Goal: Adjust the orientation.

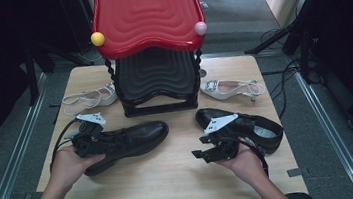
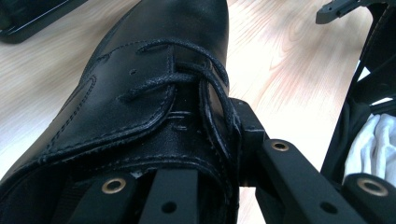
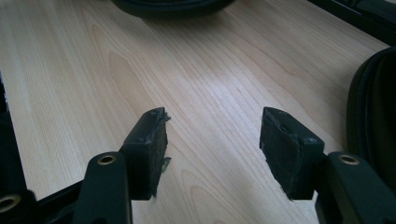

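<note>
Left tongs (image 1: 99,141) gripping black shoe (image 1: 133,137), rack (image 1: 158,89) shelves bare

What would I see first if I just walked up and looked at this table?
The big shiny red shelf at the far edge of the table, with a yellow ball and a pink ball on its corners. Then the black shoe, gripped at its heel end by the left gripper.

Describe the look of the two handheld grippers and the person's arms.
Both the left gripper and right gripper are black, angular frames with brass-coloured rivets, each topped by a grey three-cornered plate and trailing a black cable. The right's fingertips carry worn dark pads. The forearms are bare, without sleeves.
</note>
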Demonstrator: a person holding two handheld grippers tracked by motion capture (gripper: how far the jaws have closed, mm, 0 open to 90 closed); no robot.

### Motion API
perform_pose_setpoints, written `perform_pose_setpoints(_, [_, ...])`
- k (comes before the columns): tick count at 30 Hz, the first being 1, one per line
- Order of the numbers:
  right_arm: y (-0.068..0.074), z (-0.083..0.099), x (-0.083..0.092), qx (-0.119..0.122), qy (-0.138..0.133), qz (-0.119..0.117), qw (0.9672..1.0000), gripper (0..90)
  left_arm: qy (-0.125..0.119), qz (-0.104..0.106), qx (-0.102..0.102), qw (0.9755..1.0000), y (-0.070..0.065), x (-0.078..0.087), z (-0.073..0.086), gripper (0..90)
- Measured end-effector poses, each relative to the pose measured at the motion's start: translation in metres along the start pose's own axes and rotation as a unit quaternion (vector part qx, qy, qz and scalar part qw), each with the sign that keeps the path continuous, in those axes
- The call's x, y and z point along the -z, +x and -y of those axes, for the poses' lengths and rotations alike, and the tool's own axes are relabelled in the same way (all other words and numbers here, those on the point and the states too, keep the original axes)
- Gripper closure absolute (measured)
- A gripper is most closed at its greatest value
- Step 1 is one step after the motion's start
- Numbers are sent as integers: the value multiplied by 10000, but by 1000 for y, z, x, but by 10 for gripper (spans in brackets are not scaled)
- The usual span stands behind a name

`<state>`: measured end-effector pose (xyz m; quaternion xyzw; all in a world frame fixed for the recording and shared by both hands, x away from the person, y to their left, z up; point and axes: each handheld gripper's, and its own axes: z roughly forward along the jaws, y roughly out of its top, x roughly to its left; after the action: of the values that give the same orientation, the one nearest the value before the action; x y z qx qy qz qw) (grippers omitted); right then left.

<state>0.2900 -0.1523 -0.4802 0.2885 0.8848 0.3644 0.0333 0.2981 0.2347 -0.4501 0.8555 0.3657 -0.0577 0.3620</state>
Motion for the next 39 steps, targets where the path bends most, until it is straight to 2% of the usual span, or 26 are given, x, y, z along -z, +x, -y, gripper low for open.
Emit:
perform_pose_setpoints(6, [-1,2,4,-76,-41,32,10000,424,207,95,-163,9996,-13,-23,-22,820])
perform_pose_setpoints(8, [-2,3,5,-78,-68,50,9999,422,249,166,-143,9994,-17,-30,-28,819])
perform_pose_setpoints(14, [-2,5,7,-150,-69,95,9998,421,256,131,-187,9994,-32,-46,-38,817])
perform_pose_setpoints(17, [-3,6,7,-150,-80,97,9998,421,290,101,-257,9992,-37,-51,-38,816])
perform_pose_setpoints(19, [-3,6,7,-152,-81,102,9998,422,254,55,-231,9994,-38,-53,-35,814])
perform_pose_setpoints(22, [-3,7,6,-174,-41,99,9998,421,207,-98,-64,9997,-37,-60,-32,813])
perform_pose_setpoints(26, [-3,6,4,-151,-27,98,9998,422,93,-158,66,9998,-36,-65,-32,802])
perform_pose_setpoints(30, [-1,6,3,-159,-9,92,9998,422,53,-204,64,9998,-39,-70,-32,790])
perform_pose_setpoints(33, [-1,6,2,-159,3,91,9998,423,58,-198,24,9998,-39,-70,-30,773])
perform_pose_setpoints(34, [-1,6,1,-146,11,84,9999,423,81,-131,20,9999,-38,-69,-28,732])
perform_pose_setpoints(39, [0,5,1,-135,15,81,9999,424,81,64,67,9999,-35,-63,-26,644])
